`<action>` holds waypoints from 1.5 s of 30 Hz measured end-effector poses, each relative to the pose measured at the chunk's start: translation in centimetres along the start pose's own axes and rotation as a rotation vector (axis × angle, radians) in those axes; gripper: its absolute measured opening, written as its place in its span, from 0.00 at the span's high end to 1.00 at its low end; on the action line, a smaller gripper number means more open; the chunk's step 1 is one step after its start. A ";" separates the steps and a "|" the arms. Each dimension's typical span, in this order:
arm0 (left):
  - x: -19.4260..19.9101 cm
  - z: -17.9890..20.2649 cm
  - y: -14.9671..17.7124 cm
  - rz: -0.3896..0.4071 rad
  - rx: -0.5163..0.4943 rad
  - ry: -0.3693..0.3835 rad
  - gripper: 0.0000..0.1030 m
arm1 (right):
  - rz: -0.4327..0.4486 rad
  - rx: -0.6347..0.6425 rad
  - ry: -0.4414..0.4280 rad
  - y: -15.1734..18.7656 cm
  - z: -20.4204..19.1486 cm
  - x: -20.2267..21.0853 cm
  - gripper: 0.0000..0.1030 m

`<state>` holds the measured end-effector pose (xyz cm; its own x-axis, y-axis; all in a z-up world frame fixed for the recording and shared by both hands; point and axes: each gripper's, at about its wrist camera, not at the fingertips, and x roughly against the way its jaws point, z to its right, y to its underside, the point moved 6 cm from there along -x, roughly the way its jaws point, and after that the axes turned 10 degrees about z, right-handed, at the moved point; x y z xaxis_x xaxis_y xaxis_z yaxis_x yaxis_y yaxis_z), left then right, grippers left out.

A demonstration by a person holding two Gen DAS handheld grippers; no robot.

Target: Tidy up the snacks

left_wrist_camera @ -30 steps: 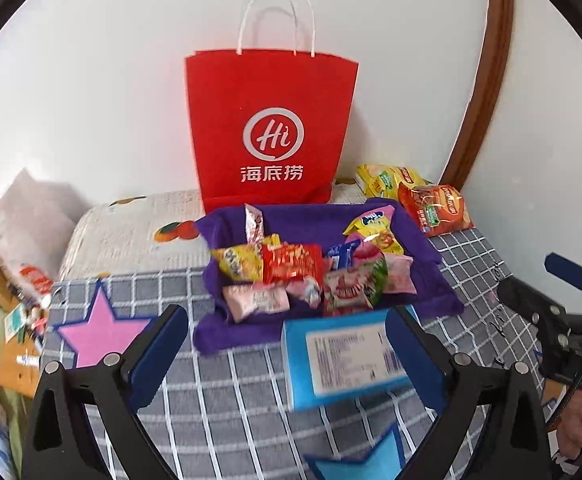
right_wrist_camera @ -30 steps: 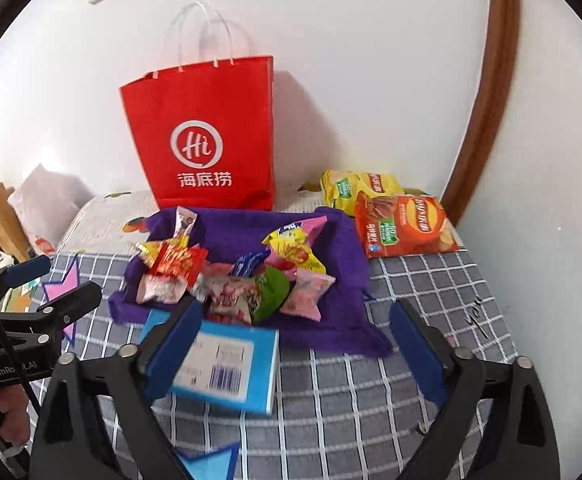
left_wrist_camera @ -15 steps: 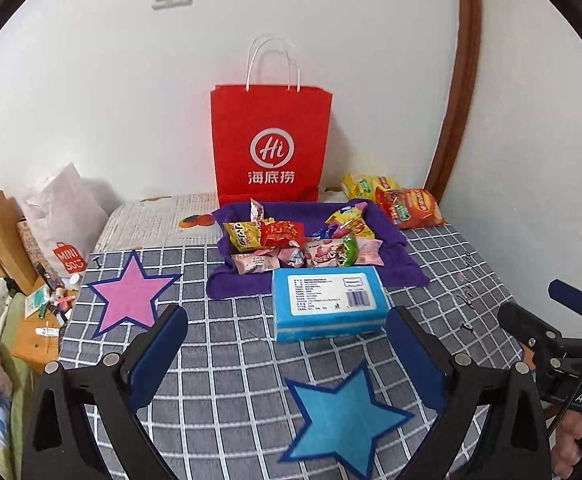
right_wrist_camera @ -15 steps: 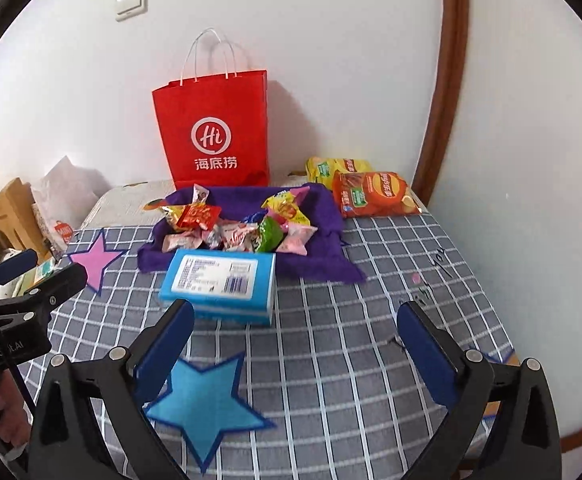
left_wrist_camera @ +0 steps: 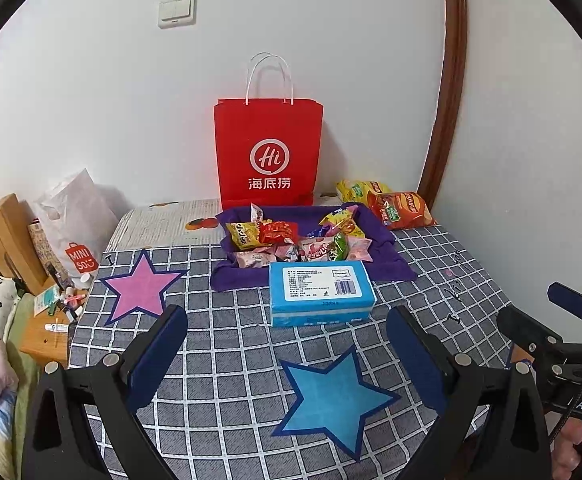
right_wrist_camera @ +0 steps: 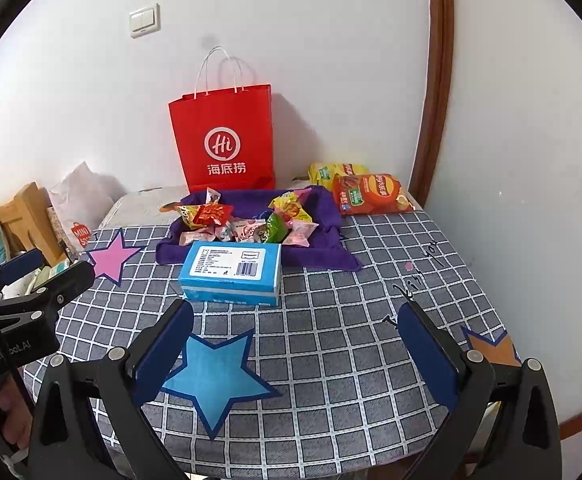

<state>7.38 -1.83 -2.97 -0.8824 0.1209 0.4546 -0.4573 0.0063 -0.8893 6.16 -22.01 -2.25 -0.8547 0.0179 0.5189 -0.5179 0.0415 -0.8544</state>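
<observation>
Both tongs hang released, jaws spread wide and nothing between them: the left tongs (left_wrist_camera: 287,336) and the right tongs (right_wrist_camera: 295,332) sit over the near part of the tabletop (right_wrist_camera: 351,320), well back from the goods. The left tongs also show at the left edge of the right wrist view, and the right tongs at the right edge of the left wrist view, so the two are held side by side.

Task items: a heap of small wrapped snacks (left_wrist_camera: 295,240) lies on a purple cloth (left_wrist_camera: 387,268) at the far middle of the tabletop. The cloth's edges are turned up at the sides, which appears to keep the loose packets corralled in one pile. Two larger chip bags, an orange one (right_wrist_camera: 371,194) and a yellow one (right_wrist_camera: 327,170), lie off the cloth at the far right, near the wall. A red paper bag (left_wrist_camera: 269,152) stands upright against the wall just behind the cloth, mouth up; judged a likely container, though its contents cannot be seen. A blue box (right_wrist_camera: 231,272) rests just at the cloth's near edge, label up.

This layout fits either snacks gathered on the cloth as sorted, or a pile awaiting sorting; the pictures do not settle which.

Room: the near half of the tabletop is open, bearing only printed stars. The blue box blocks a straight low approach to the heap. The wall bounds the far side and the right; the tabletop's left edge drops to clutter below.
</observation>
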 end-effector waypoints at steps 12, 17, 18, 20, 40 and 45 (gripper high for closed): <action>1.1 -0.2 0.2 0.015 0.012 -0.002 0.02 | 0.021 -0.004 -0.006 0.4 -0.2 1.3 0.02; 1.2 -0.1 0.1 0.017 0.013 0.001 0.02 | 0.026 -0.003 -0.007 0.3 -0.3 1.5 0.02; 1.3 -0.1 0.1 0.017 0.014 0.001 0.02 | 0.027 -0.002 -0.008 0.3 -0.3 1.5 0.02; 1.3 -0.1 0.1 0.018 0.015 0.002 0.02 | 0.027 -0.003 -0.009 0.3 -0.3 1.5 0.02; 1.5 -0.1 0.2 0.019 0.020 0.004 0.02 | 0.029 -0.008 -0.017 0.4 -0.6 1.8 0.02; 1.4 -0.2 0.2 0.018 0.020 0.005 0.02 | 0.028 -0.008 -0.017 0.4 -0.6 1.8 0.02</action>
<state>6.05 -1.50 -2.47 -0.8902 0.1256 0.4378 -0.4431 -0.0162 -0.8963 4.46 -21.33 -1.66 -0.8694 0.0025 0.4940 -0.4933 0.0494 -0.8684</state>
